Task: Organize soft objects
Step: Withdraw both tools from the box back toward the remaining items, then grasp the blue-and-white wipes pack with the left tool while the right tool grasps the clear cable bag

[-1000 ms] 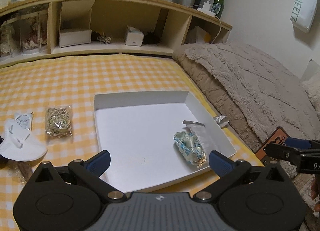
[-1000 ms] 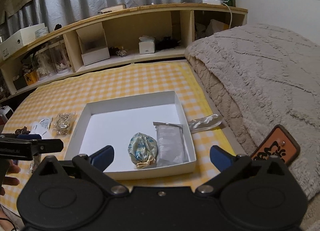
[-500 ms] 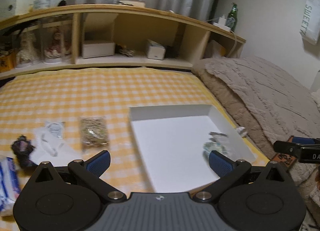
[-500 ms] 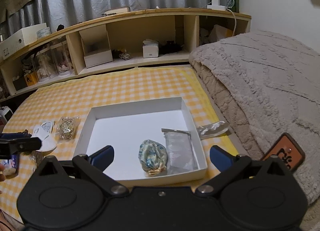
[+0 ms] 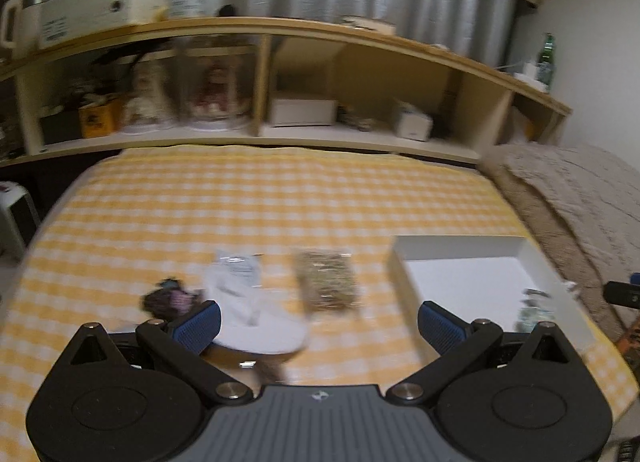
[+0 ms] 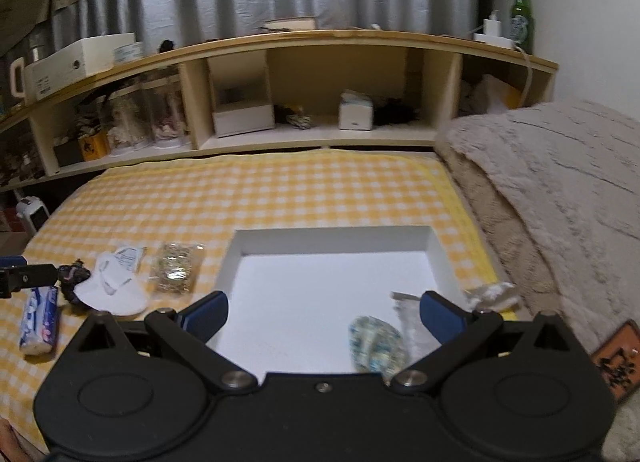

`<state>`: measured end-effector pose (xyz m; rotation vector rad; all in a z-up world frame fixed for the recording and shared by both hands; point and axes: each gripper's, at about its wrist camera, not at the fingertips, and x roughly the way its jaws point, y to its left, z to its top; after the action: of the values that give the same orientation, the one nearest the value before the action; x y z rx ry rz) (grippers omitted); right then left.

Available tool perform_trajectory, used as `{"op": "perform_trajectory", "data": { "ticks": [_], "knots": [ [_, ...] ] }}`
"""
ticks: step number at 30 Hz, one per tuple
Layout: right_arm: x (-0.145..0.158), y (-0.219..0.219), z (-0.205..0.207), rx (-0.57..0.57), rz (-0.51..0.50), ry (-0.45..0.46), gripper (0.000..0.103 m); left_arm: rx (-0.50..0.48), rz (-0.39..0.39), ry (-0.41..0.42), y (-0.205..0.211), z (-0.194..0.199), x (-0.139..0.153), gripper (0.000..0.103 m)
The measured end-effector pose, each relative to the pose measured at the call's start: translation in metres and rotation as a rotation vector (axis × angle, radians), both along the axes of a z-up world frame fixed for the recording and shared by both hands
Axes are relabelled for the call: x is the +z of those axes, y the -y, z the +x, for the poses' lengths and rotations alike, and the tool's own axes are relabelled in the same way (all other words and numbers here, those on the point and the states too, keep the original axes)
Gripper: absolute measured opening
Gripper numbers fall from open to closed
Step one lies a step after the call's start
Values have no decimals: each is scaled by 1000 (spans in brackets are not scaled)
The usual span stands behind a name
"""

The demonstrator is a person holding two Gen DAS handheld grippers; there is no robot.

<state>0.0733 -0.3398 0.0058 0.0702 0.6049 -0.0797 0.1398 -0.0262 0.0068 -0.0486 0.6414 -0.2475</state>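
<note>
A white shallow box (image 6: 336,238) lies on the yellow checked cloth and holds a floral pouch (image 6: 374,346) and a clear plastic bag (image 6: 410,322). Left of the box lie a bag of brownish bits (image 6: 176,268), a white mask (image 6: 114,286), a dark scrunchie (image 6: 74,276) and a tissue pack (image 6: 40,322). My left gripper (image 5: 318,324) is open and empty above the mask (image 5: 248,302) and the brownish bag (image 5: 328,282). My right gripper (image 6: 323,316) is open and empty over the box's near side.
A wooden shelf unit (image 6: 304,81) with boxes and jars runs along the back. A beige blanket (image 6: 560,189) covers the right. A crumpled clear wrapper (image 6: 494,294) and an orange tag (image 6: 618,362) lie right of the box.
My left gripper has swung left, away from the box and over the mask and the brownish bag. My right gripper has drifted closer over the box. Both stay open.
</note>
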Motion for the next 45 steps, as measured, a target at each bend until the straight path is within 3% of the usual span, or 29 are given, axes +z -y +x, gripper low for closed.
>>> {"op": "perform_trajectory", "data": {
  "ticks": [6,14,21,25,34,42,44,45],
  "knots": [
    [-11,-31,23,50,31,-13,103,98,12,-48,-49,18,-14,103],
    [-36,-81,49,120,103,-22,103,238,-59,-158,-112,41,-45,103],
    [-59,-125,63,156,58,23,103,342,-117,-273,-152,57,-80,103],
    [-74,-146,76,210,25,-15,103,390,-154,-335,-165,64,-98,103],
    [-105,-185,97,320,76,-79,103,383,-216,-415,-162,82,-124,103],
    [-133,-220,117,397,147,-185,103,363,-217,-449,-154,90,-138,103],
    [-139,-222,121,399,204,-212,99,354,-196,-446,-152,91,-138,103],
    [-142,-224,123,395,225,-229,91,350,-188,-445,-151,92,-138,103]
  ]
}}
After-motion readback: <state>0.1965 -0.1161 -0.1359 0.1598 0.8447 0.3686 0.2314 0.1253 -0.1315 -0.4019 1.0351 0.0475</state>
